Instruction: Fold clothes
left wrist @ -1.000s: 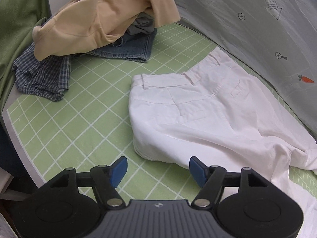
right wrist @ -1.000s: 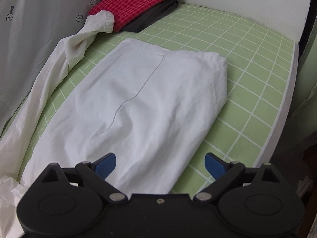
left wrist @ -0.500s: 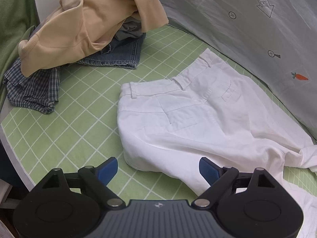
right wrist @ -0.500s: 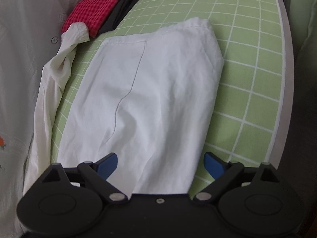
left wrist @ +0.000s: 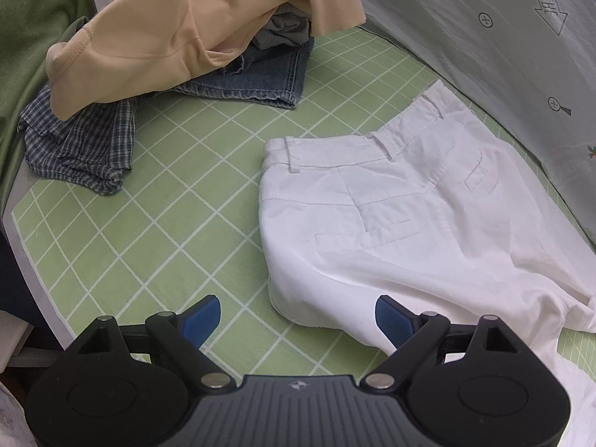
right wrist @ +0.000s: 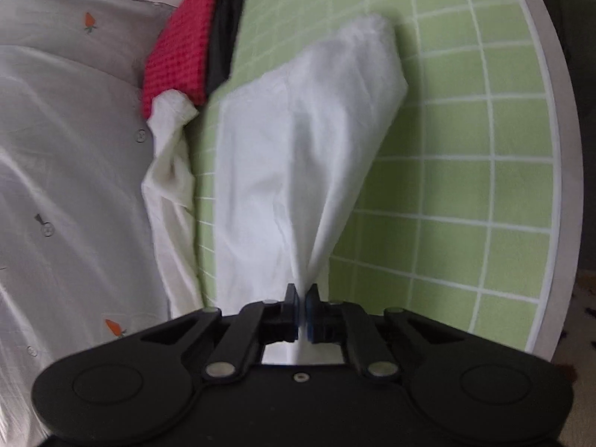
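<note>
Right wrist: gripper (right wrist: pixel 301 311) pinches trousers (right wrist: pixel 298 156), stretching lengthwise away.

An arrow outline (left wrist: pixel 550 2) printed on the grey sheet (left wrist: pixel 484 56) holds capitals, partly cut off, reading roughly "OOK HERE". Nothing else is readable in either view.
</note>
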The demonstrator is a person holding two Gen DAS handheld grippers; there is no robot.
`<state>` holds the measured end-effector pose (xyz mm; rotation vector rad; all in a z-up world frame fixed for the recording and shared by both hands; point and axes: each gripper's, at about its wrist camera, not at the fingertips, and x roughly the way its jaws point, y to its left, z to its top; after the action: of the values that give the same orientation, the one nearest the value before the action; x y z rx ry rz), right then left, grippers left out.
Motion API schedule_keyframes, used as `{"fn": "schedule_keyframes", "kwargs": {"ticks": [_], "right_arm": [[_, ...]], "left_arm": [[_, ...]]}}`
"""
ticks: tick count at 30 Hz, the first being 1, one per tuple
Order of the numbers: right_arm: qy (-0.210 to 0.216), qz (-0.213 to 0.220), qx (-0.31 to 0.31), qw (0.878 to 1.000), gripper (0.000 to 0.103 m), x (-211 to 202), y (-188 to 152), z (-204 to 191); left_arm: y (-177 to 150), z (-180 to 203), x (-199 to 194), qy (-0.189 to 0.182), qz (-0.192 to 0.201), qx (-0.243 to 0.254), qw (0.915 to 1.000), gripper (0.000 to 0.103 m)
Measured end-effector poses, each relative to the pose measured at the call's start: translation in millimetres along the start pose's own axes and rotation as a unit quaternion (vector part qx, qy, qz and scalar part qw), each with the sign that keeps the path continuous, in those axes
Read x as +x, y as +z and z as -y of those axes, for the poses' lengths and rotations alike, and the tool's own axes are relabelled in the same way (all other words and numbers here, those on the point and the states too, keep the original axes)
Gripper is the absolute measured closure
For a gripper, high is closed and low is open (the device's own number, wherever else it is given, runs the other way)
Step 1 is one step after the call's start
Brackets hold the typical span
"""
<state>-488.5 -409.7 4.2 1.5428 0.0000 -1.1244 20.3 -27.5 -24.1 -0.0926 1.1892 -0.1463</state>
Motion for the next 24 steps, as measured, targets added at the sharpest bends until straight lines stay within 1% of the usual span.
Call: {"fn": "schedule_keyframes", "kwargs": {"ticks": [2, 7, 10, 11, 14, 16, 20, 22, 23, 24], "right_arm": [[0.024, 0.007, 0.003, 1.000, 0.099, -10.3, 1.9, -6.0], [0.083, 0.035, -0.058, 0.994, 0.099, -48.2, 9.7, -54.8], [0.056, 0.046, -0.083, 0.994, 0.099, -39.7, 6.2, -61.6], [0.049, 0.047, -0.077, 0.995, 0.099, -36.6, 4.6, -59.8], [0.047, 0.052, -0.058, 0.996, 0.099, -31.0, -2.9, -54.4], [0.034, 0.066, -0.073, 0.995, 0.099, -31.2, -5.4, -59.5], [0.003, 0.094, -0.120, 0.988, 0.099, -27.3, -2.2, -82.8], [-0.009, 0.106, -0.132, 0.985, 0.099, -22.6, 0.7, -93.9], [-0.015, 0.111, -0.136, 0.984, 0.099, -19.9, 2.4, -99.5], [-0.020, 0.112, -0.144, 0.983, 0.099, -15.6, 4.7, -105.6]], "left_arm": [[2.1, -1.9, 1.6, 0.004, -0.004, -0.002, 1.0000, 0.013], [9.4, -0.5, 6.1, 0.014, -0.008, 0.007, 0.9998, 0.013], [16.7, -2.7, 15.3, 0.014, -0.020, 0.005, 0.9997, 0.013], [19.5, -3.6, 17.9, 0.014, -0.022, 0.004, 0.9997, 0.013], [28.9, -5.9, 26.2, 0.020, -0.024, -0.002, 0.9995, 0.013], [36.7, -6.9, 33.5, 0.025, -0.026, -0.009, 0.9993, 0.013], [53.1, -6.2, 54.7, 0.029, -0.039, -0.023, 0.9986, 0.013], [59.5, -6.3, 65.5, 0.035, -0.044, -0.037, 0.9978, 0.019], [62.2, -7.6, 70.0, 0.039, -0.043, -0.050, 0.9970, 0.031], [64.6, -9.7, 73.4, 0.038, -0.041, -0.064, 0.9964, 0.050]]}}
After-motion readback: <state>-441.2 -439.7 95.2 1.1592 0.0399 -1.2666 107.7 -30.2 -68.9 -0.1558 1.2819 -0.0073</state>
